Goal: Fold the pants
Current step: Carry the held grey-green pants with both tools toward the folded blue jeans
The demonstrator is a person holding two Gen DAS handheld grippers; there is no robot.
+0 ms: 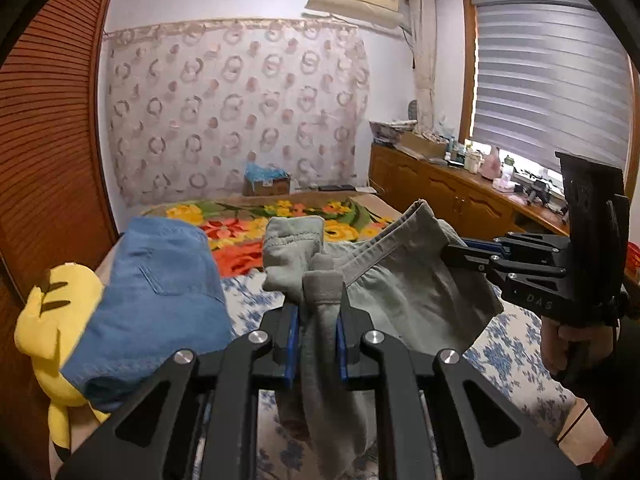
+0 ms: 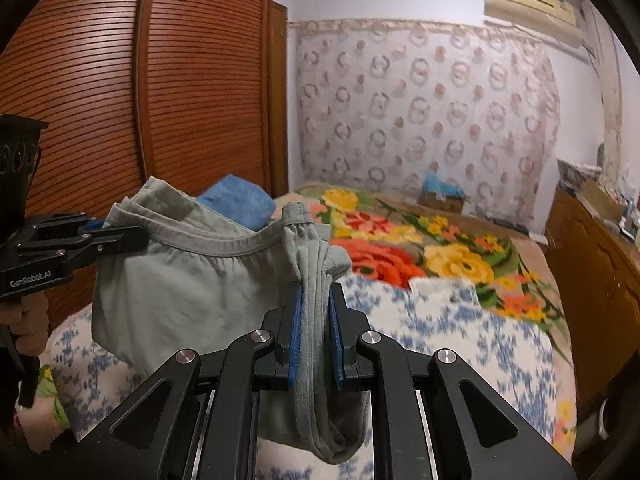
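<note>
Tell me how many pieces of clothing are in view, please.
2. The grey-green pants hang above the bed, clamped by the left gripper and the right gripper. The folded blue jeans lie to their left. More may be hidden.

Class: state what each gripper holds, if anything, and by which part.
Both hold the grey-green pants in the air. The left gripper and the right gripper each pinch bunched cloth at opposite ends of the elastic waistband.
</note>
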